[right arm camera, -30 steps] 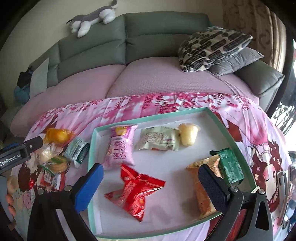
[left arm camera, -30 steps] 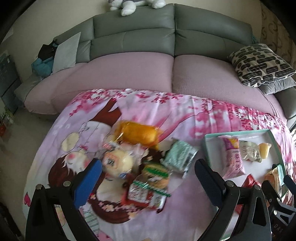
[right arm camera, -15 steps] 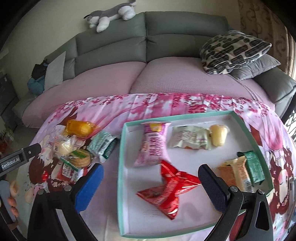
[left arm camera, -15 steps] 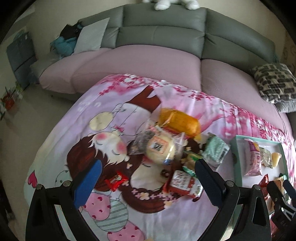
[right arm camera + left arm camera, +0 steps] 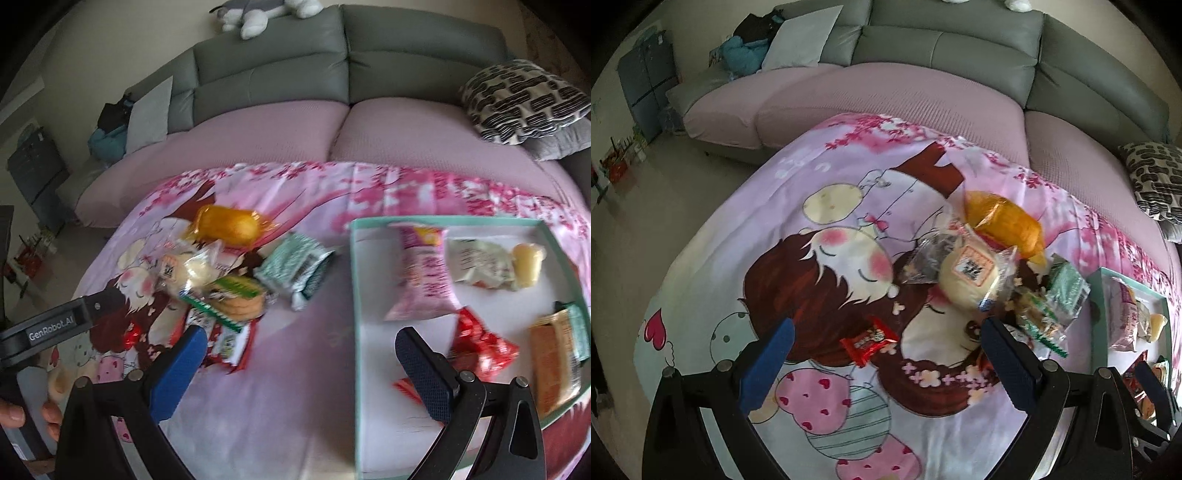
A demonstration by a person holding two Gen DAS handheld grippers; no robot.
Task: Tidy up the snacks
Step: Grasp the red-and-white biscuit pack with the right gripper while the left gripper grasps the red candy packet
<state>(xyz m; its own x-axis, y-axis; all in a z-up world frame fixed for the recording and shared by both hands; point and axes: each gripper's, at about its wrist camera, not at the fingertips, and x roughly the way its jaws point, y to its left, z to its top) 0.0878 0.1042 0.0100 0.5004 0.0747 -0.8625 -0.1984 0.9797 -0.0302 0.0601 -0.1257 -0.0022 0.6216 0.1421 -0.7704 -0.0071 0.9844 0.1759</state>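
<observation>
Loose snacks lie heaped on the cartoon-print cloth: an orange bun pack, a round pale bun, a cookie pack and a green packet. A small red packet lies apart, just ahead of and between the fingers of my left gripper, which is open and empty. The teal-rimmed tray holds a pink packet, a red packet and several others. My right gripper is open and empty over the cloth, astride the tray's left rim.
A pink-covered grey sofa runs behind the table, with a patterned cushion at right. The cloth's left edge drops to the floor. The left gripper's body and a hand show at the right view's left edge.
The left gripper has swung left past the pile, bringing the small red packet between its fingers. The right gripper has shifted left from over the tray to its left rim.
</observation>
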